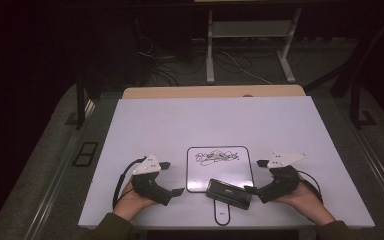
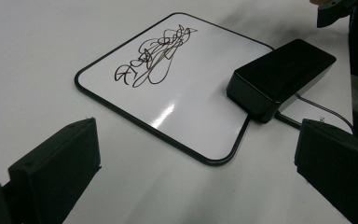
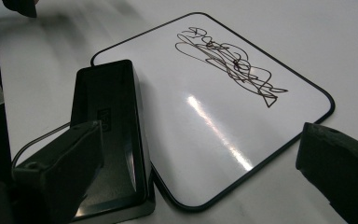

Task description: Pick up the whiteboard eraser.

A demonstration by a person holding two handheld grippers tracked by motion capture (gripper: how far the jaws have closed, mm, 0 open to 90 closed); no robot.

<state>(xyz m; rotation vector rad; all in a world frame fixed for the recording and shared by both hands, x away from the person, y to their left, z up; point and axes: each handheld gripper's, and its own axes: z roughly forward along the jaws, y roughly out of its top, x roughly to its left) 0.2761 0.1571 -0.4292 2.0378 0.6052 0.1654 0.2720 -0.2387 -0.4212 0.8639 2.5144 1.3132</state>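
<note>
A small whiteboard with a black rim lies flat near the table's front middle. A black scribble covers its far part. A black eraser block rests across its near edge. My left gripper stands open just left of the board, nothing between its jaws. At the board's right, my right gripper is open too. One of its jaws sits close by the eraser's end; I cannot tell if it touches.
The white table top stretches far beyond the board. A thin black outline loop is drawn on it near the front edge. A wooden board lies past the far edge, then floor cables and a desk frame.
</note>
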